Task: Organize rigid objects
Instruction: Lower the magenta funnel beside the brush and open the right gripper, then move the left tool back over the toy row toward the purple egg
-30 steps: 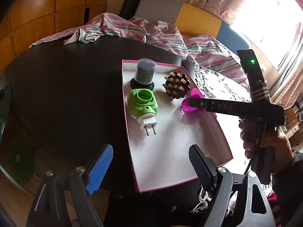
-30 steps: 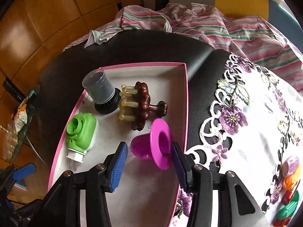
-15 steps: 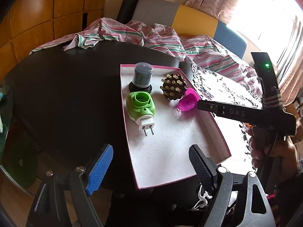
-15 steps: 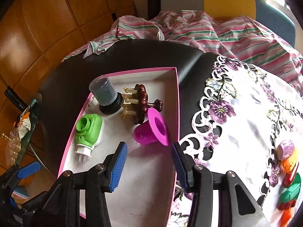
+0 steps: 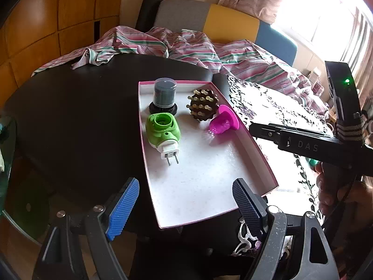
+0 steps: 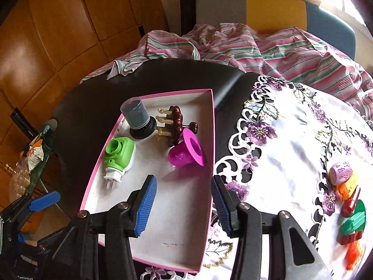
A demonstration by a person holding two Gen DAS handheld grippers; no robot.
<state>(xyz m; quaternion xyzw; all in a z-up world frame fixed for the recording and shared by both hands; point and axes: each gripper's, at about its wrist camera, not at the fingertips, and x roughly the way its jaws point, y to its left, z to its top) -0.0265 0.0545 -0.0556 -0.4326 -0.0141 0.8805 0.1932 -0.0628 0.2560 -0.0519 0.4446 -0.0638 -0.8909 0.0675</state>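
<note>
between placements: right tool (image 6: 183, 201) narrow and empty, magenta cup (image 6: 185, 151) ahead in tray (image 6: 211, 126); left tool (image 5: 186, 204) wide, empty. next: toys (image 6: 349, 210) to its right.

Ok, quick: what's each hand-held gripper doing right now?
Left hand-held gripper: open, holding nothing.
Right hand-held gripper: open, holding nothing, above the pink-rimmed white tray.

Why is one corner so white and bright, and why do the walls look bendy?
Left wrist view: sun through the window washes out the top right corner, and there's a shiny glare patch on the tray floor. Right wrist view: the same glare sits top right, smaller. Both views: the fisheye lens bends the wooden wall panels and darkens the corners.
</note>
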